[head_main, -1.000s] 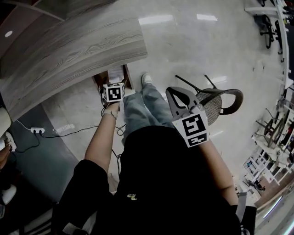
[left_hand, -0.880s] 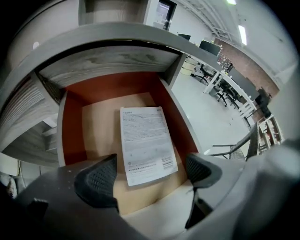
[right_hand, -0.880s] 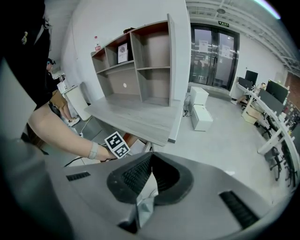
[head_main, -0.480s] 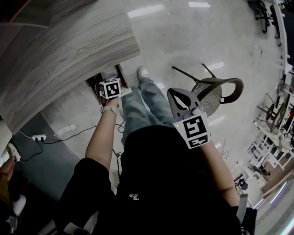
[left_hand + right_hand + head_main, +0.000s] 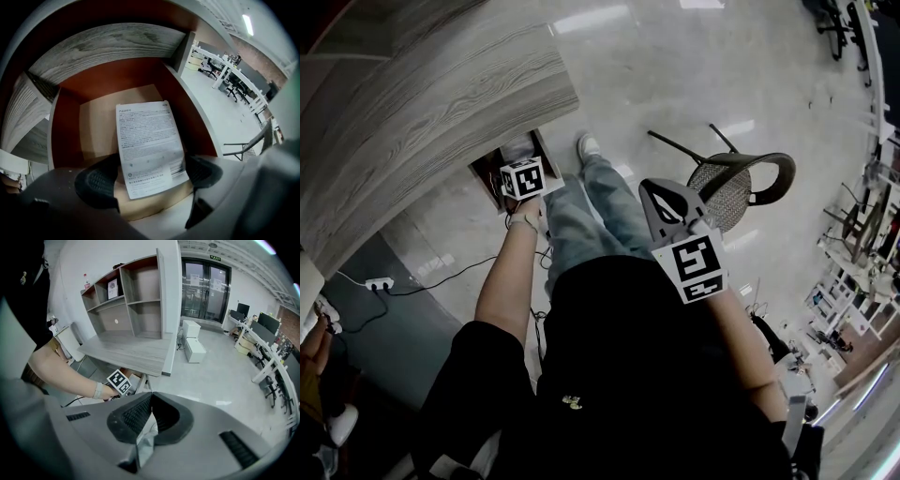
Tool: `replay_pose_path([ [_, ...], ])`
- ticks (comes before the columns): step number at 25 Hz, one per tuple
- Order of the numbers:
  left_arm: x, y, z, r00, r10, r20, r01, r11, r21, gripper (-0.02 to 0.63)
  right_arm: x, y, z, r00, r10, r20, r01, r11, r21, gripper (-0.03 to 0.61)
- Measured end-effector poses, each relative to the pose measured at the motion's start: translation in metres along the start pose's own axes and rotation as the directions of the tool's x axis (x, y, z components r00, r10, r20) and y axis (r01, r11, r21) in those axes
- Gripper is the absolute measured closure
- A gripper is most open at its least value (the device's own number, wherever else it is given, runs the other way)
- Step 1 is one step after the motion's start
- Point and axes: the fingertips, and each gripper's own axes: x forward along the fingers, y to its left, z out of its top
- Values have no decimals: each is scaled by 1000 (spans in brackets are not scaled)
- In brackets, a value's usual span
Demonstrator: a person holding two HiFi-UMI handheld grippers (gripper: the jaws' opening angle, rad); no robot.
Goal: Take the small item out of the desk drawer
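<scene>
Edging forward over the last second, the left gripper [image 5: 150, 177] reached the drawer [image 5: 65, 126] under the worktop [image 5: 441, 103], fingers [image 5: 98, 180] spread astride the leaflet [image 5: 147, 140] lying inside, ungripped, while the right gripper [image 5: 151, 397] stayed closed, empty.

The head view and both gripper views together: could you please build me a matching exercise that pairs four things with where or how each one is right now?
Things:
1. left gripper
2. right gripper
3. printed sheet
4. chair

Place or state:
A. stands on the pale floor
B. jaws together
C. lies in the open drawer with red-brown walls
D. jaws apart, one on each side of the sheet's near end

Pairs: 1-D, 2-B, 3-C, 4-A.
</scene>
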Motion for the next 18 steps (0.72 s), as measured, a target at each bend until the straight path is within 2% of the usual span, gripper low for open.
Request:
replay_pose_path([
  [12, -8, 10, -14, 999, 32, -35, -33, 999, -31, 183, -6, 10, -3, 1000, 9, 14, -9, 1000, -16, 583],
  [18, -5, 13, -24, 1000, 5, -19, -6, 998, -58, 181, -7, 12, -7, 1000, 10, 12, -10, 1000, -19, 583],
])
